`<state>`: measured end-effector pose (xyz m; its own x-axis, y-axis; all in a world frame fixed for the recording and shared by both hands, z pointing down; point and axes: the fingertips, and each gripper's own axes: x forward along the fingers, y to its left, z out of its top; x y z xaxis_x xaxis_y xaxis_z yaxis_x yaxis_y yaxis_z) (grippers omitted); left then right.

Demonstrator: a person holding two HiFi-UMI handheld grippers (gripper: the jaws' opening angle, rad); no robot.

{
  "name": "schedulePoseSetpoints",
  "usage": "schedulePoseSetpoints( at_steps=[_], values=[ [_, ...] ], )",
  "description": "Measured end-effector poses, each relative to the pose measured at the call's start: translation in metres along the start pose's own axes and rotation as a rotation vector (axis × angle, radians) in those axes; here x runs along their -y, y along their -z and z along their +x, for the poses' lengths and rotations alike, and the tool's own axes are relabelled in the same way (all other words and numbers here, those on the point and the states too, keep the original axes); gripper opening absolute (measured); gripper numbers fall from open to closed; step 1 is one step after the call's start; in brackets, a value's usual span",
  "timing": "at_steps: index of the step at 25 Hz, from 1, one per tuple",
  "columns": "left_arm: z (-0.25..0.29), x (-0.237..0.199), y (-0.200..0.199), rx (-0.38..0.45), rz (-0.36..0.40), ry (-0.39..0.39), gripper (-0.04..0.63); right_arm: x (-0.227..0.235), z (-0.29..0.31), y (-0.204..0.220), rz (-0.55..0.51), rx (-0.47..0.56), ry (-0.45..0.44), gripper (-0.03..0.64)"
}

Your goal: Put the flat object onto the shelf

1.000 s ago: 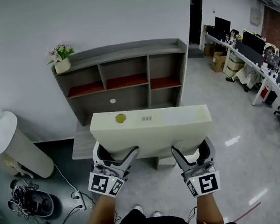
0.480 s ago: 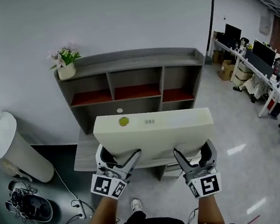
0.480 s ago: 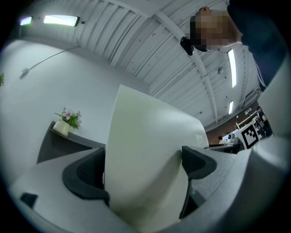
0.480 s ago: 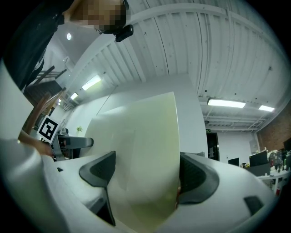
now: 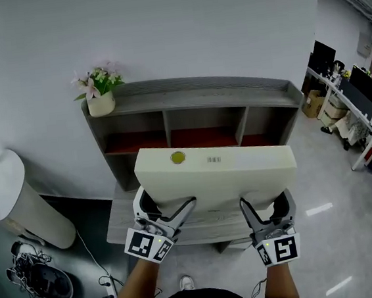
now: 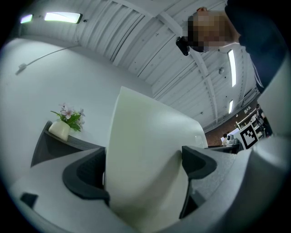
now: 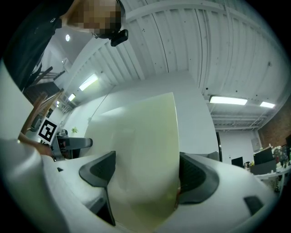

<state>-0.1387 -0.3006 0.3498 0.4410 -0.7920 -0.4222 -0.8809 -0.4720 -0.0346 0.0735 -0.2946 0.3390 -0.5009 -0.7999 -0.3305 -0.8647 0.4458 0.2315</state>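
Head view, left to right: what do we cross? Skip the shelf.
White rounded stand → flower pot → left gripper → right gripper (both clamped on the cream panel) → desks with monitors.

Both forearms [image 5: 133, 288] reach forward, side by side. The left gripper [image 5: 167, 206] and right gripper [image 5: 266, 204] each press their fingers [image 6: 86, 175] against the cream panel [image 5: 215, 175] standing between them.
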Motion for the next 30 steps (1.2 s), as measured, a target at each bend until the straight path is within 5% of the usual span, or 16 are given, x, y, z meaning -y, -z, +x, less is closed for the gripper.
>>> schedulePoseSetpoints(
  at_steps=[15,30],
  values=[
    [0.040,-0.090,-0.001,0.032,0.022,-0.029,0.525,-0.011,0.104,0.009,-0.014,0.060,-0.040,0.433],
    [0.145,-0.121,-0.061,0.126,0.138,-0.064,0.522,0.059,0.202,-0.040,-0.031,0.198,-0.112,0.433]
  ],
)
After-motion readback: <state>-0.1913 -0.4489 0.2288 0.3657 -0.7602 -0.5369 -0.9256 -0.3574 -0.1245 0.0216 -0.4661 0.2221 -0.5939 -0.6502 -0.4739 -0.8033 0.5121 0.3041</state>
